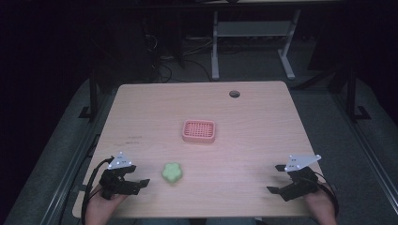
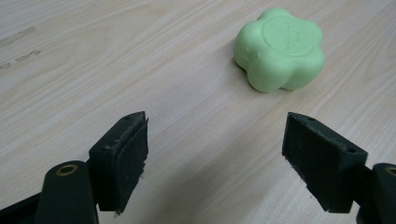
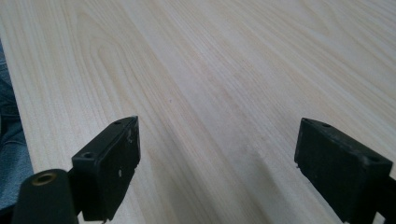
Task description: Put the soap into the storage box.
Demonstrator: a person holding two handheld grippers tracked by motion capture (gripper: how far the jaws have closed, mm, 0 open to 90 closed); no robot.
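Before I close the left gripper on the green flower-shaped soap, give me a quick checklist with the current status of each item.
1. Left gripper open: ok, jaws stand wide apart.
2. Green soap between the jaws: not ok, it lies ahead and off to the right jaw's side.
3. Soap free of contact: ok, nothing touches it.
4. Pink tray free to receive: ok, nothing lies in it.
5. Right gripper out of the way: ok, open, at the table's near right edge.

I see a light wood-grain table (image 1: 263,136) with a round cable hole (image 1: 234,93) near its far edge. A pink gridded tray (image 1: 199,131) lies at centre. A green flower-shaped block (image 1: 172,172) lies nearer me, well apart from the tray.
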